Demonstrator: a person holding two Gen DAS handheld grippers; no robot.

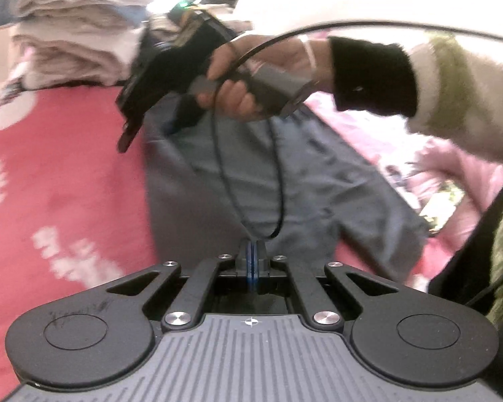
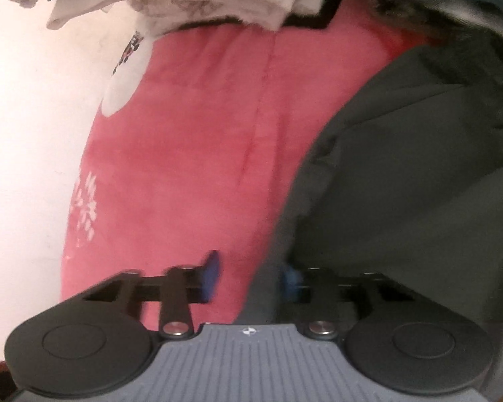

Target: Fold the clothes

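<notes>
Grey garment [image 1: 218,181] is lying spread across a red blanket [image 1: 67,174], its long left edge running straight down the left wrist view toward the left gripper [image 1: 252,261]. Red blanket is showing bare to the left of that edge, while pink fabric [image 1: 452,167] is crowding in on the right. A stack of folded pale clothes [image 1: 73,30] is sitting at the far end of the blanket.

Left gripper's blue-padded fingers are pressing together with no gap, right at the near edge of the grey garment; whether cloth is pinched between them cannot be told. A black cable [image 1: 248,174] is looping down just ahead of them.

Right hand [image 1: 251,77], in a dark cuff, is gripping the handle of the right gripper [image 2: 249,273] above the garment's far end, tilting it down to the left.

Only the right wrist view is showing that gripper's fingers standing wide apart, the left one over red blanket, the right one at the dark garment's edge. It is also showing the blanket's curved border against a white surface [image 2: 26,134], which the left view is missing.
</notes>
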